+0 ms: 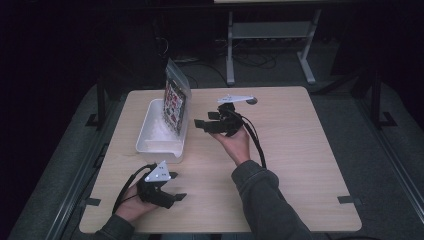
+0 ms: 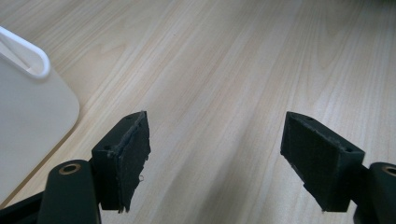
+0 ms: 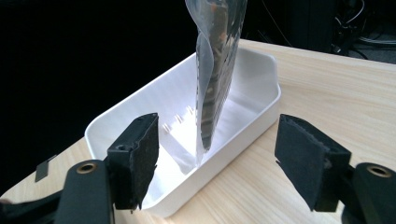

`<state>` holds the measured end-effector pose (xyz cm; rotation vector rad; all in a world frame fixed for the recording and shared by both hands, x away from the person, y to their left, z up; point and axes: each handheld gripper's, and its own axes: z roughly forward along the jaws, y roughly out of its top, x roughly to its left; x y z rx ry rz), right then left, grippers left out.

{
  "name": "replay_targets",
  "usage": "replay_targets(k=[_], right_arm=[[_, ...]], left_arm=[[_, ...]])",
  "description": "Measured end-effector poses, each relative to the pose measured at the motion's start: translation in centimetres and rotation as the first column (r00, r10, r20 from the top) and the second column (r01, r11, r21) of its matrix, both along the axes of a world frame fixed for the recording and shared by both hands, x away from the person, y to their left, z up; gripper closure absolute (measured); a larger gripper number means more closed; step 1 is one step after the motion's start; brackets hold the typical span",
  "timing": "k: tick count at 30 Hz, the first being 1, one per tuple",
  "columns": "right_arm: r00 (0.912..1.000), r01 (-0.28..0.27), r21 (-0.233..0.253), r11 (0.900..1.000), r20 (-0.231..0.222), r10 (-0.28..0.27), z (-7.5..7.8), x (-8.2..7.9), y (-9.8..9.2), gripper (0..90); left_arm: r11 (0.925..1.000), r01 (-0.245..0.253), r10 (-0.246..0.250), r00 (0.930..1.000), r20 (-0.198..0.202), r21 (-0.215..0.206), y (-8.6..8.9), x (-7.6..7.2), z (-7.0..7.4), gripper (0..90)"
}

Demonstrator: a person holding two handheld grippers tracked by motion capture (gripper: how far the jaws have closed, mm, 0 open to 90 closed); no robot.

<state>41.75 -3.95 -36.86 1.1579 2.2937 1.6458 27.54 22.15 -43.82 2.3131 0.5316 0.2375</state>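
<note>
Inside the white rectangular plastic tub (image 1: 150, 134) on the pale wooden bench (image 1: 300, 150), a clear printed plastic packet (image 1: 175, 102) stands upright against its right wall. Just right of the tub, the right gripper (image 1: 206, 124) faces it, jaws released. Near the tub's front corner, the left gripper (image 1: 176, 186) hovers, jaws spread, empty.

Black two-jawed tools (image 1: 209, 123) with grey plates, trailing cables; dark grey sleeve (image 1: 262, 192).

A clear printed bag (image 1: 176, 100) stands upright in a white bin (image 1: 150, 135) — leaning on its right wall.
</note>
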Motion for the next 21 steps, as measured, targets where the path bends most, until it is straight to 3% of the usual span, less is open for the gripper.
replay_targets(k=[2, 21], right_arm=[[0.9998, -0.015, 0.013, 1.0, -0.016, 0.015, 0.0, -0.1, -0.5, 28.4], [1.0, -0.003, -0.013, 1.0, -0.001, 0.003, -0.3, -2.3, -5.4, 27.1]], left_arm=[[1.0, 0.0, 0.0, 1.0, 0.0, 0.0, 0.0, 0.0, 0.0, 23.2], [1.0, -0.005, 0.005, 1.0, -0.002, -0.004, 0.0, 0.0, 0.0, 23.0]])
